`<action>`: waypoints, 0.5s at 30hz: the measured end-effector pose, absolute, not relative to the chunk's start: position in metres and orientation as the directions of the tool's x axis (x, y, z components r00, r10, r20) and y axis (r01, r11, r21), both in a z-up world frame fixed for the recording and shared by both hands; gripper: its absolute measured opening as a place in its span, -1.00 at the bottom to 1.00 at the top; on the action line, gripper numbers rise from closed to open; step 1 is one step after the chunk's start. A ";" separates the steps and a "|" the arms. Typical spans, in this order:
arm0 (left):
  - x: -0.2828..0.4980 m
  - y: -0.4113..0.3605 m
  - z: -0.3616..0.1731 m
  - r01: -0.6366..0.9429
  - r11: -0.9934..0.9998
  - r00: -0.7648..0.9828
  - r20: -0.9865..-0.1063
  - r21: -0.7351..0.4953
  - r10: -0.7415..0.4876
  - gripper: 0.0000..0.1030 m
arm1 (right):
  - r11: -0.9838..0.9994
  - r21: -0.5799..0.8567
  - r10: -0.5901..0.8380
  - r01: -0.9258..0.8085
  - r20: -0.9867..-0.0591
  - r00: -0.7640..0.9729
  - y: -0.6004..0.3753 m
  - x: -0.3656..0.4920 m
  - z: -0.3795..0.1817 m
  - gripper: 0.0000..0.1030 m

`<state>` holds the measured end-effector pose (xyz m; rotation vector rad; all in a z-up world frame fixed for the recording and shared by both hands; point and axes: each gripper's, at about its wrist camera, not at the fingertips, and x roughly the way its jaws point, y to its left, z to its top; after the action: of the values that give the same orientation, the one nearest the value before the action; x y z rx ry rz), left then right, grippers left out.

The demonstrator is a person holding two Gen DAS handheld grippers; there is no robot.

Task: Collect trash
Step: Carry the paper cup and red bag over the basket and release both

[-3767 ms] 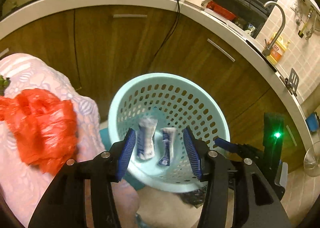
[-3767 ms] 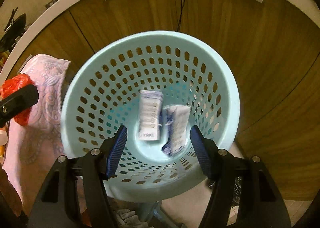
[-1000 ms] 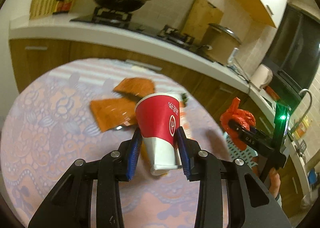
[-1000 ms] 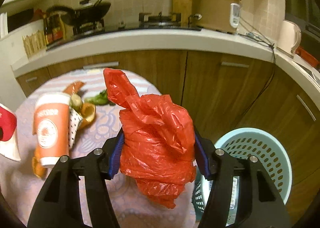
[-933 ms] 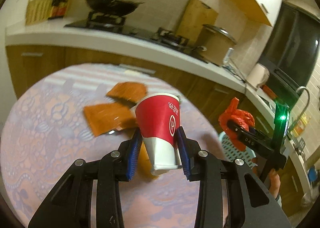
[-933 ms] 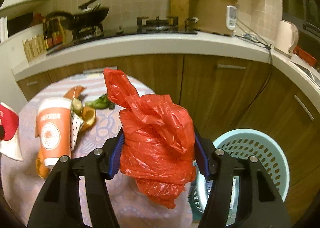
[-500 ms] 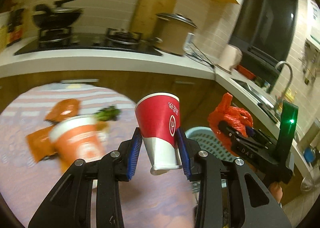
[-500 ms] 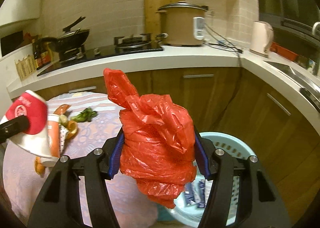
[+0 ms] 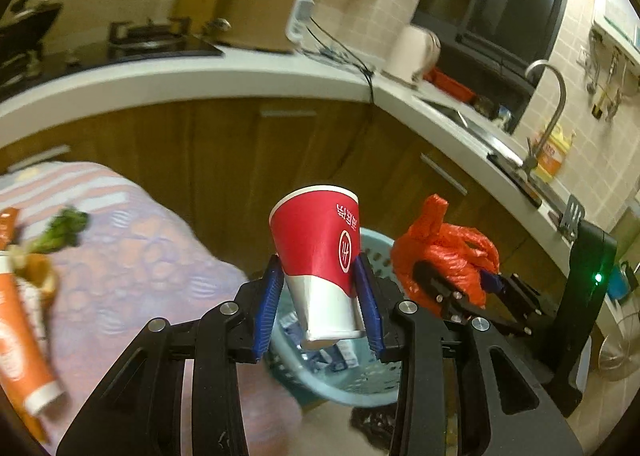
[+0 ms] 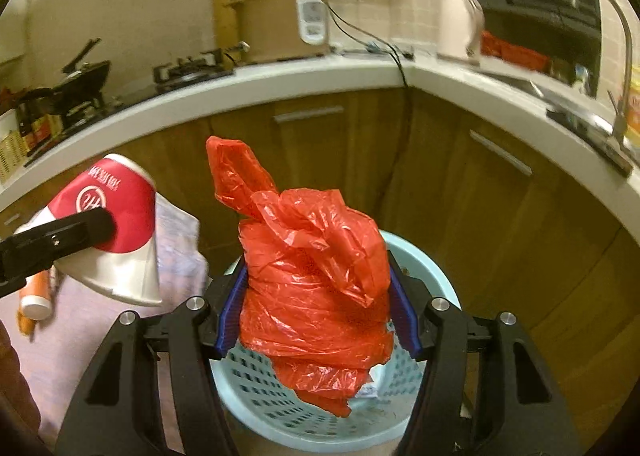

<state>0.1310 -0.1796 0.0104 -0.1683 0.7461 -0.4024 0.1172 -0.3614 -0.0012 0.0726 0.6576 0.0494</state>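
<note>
Crumpled red plastic bag point(image 10: 316, 296) is clamped in our right tongs point(image 10: 316, 316), over the pale blue perforated plastic basket point(image 10: 434, 276). Our left tongs point(image 9: 320, 308) are clamped on a red and white paper cup point(image 9: 320, 252), also above the basket, where small blue and white packets point(image 9: 332, 354) lie. An orange paper cup point(image 9: 16, 340) lies on the patterned surface point(image 9: 136, 264).

- Left wrist view: looks forward and slightly down along the left gripper point(image 9: 320, 312), close on the red paper cup point(image 9: 320, 256) between its fingers.
- Right wrist view: looks forward and down along the right gripper point(image 10: 316, 320), filled by the red plastic bag point(image 10: 312, 288).
- Both views share the pale blue basket point(image 9: 360, 392) point(image 10: 432, 272) below and the counter point(image 9: 200, 76) point(image 10: 280, 84) beyond.
</note>
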 end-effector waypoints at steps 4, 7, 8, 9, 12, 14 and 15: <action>0.149 -0.205 -0.014 0.305 0.906 0.619 -0.662 -0.292 -0.422 -0.31 | 0.996 0.093 0.046 0.020 -0.650 0.758 -0.382 0.123 -0.028 0.14; 0.161 -0.217 -0.033 0.306 0.903 0.585 -0.689 -0.302 -0.429 -0.31 | 0.993 0.108 0.042 0.043 -0.683 0.730 -0.395 0.128 -0.045 0.14; 0.164 -0.219 -0.038 0.306 0.901 0.576 -0.694 -0.307 -0.432 -0.31 | 0.993 0.111 0.042 0.049 -0.694 0.719 -0.399 0.130 -0.050 0.15; 0.166 -0.222 -0.043 0.304 0.901 0.566 -0.701 -0.311 -0.433 -0.31 | 0.992 0.116 0.045 0.052 -0.703 0.709 -0.401 0.132 -0.055 0.16; 0.172 -0.228 -0.053 0.304 0.899 0.542 -0.718 -0.316 -0.436 -0.29 | 0.991 0.127 0.058 0.052 -0.731 0.679 -0.406 0.138 -0.069 0.21; 0.173 -0.228 -0.056 0.298 0.900 0.536 -0.725 -0.318 -0.433 -0.19 | 0.990 0.127 0.059 0.054 -0.743 0.667 -0.407 0.141 -0.074 0.29; 0.173 -0.227 -0.057 0.295 0.900 0.532 -0.727 -0.320 -0.434 0.00 | 0.990 0.133 0.065 0.053 -0.746 0.662 -0.408 0.142 -0.077 0.38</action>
<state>0.1733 -0.2273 -0.0567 -0.1655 0.9117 -0.4371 0.1416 -0.4077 -0.0767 0.1483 0.8477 0.0064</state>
